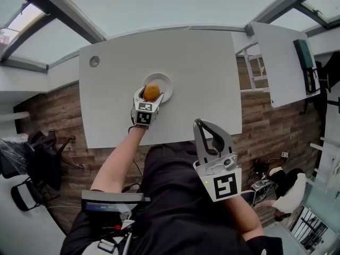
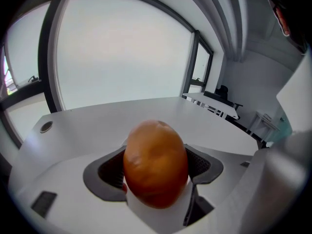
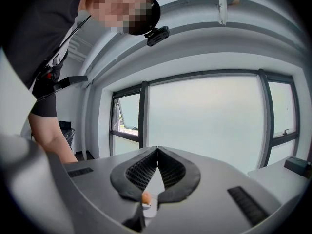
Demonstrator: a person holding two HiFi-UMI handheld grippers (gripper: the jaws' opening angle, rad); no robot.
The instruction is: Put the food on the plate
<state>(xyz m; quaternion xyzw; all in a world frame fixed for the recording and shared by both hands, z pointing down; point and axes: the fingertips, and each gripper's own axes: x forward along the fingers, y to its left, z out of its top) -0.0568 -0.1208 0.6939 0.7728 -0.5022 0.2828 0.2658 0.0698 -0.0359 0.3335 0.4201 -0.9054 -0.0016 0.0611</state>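
**Left.** My left gripper [image 1: 151, 95] clasps the food [image 1: 152, 91], a smooth orange-brown ovoid. The jaws are spread wide around its sides, and it sits over the near part of the white plate [image 1: 166, 82] on the table [image 1: 202, 73]. No view shows whether the food rests on the plate yet.

*Risk, as I judge it:* the food is rounded and looks slick. If I release it from a height or close to the rim, it could roll off the plate onto the table. If the jaws open unevenly, it could be nudged sideways.

*Pose:* my left forearm reaches forward over the table's near edge, with the gripper tilted down toward the plate.

**Right.** My right gripper [image 1: 200, 123] carries nothing, and its jaw tips meet. I hold it back over my lap, roughly level and well apart from the plate.
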